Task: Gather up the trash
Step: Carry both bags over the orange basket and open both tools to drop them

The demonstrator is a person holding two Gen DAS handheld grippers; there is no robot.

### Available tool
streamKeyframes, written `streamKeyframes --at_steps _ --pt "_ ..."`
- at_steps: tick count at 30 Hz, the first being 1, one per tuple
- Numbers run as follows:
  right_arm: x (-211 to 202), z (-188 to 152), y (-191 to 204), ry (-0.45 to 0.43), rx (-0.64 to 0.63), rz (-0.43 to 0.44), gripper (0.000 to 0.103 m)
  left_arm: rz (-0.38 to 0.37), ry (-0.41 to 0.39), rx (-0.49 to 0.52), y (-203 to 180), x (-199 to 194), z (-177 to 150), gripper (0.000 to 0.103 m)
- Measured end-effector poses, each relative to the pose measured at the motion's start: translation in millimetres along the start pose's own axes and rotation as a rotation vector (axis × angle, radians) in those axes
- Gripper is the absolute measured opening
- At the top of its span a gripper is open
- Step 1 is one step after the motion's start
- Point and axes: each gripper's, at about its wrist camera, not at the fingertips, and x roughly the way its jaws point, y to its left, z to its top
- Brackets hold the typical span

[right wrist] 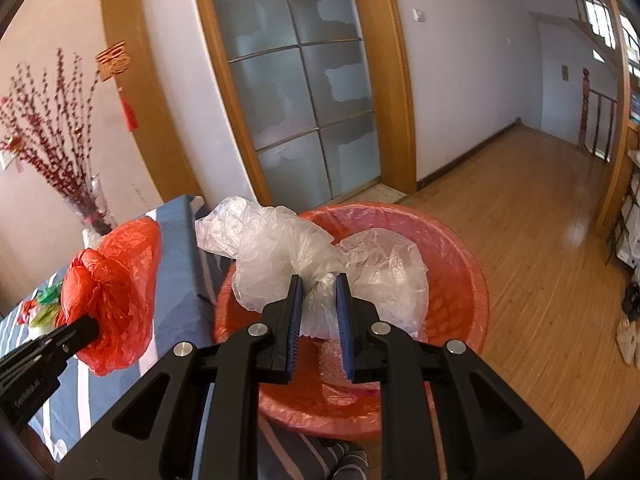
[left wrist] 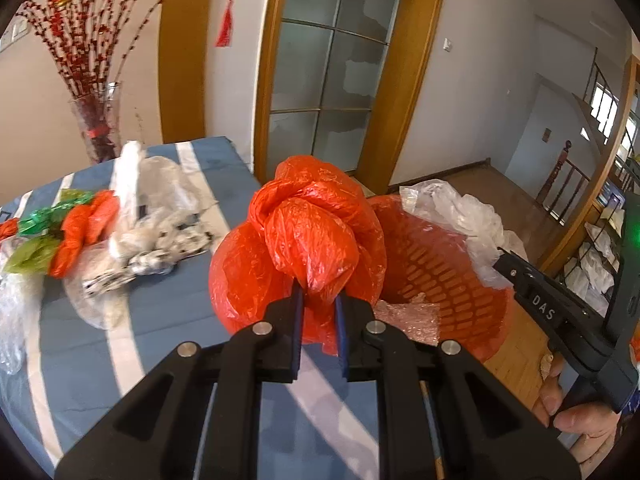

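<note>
- black jaws of the left gripper pinch a crumpled orange plastic bag, held over the striped blue cloth just beside the orange basket.
- right gripper clamps a clear plastic bag directly above that basket.
- step in hand, as i judge it: carrying both bags to the bin; next, the right lets go first and the left shifts over the rim.
- more wrappers wait on the cloth; basket's floor is mostly hidden.
</note>
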Motion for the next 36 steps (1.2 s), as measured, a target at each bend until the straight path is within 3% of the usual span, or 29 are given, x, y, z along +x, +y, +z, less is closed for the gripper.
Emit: streamKeyframes --at_steps 22,26,30,36 --pt "21.1 17.8 -34.1 0.002 0.130 -0.010 0.019 -0.073 0.039 0.050 -43.9 48.6 11.5 0.016" --pt "23.0 19.1 -38.5 0.001 0.153 0.012 0.025 -0.082 0.046 0.048 -44.8 55.5 12.1 0.019" --pt "22.6 17.1 -42.9 0.002 0.161 0.010 0.039 -0.085 0.054 0.049 -46.6 60.3 9.4 0.032" --pt "17.9 14.6 -39.1 -0.016 0.098 -0.047 0.050 -0.065 0.052 0.043 -40.0 57.7 4.3 0.046"
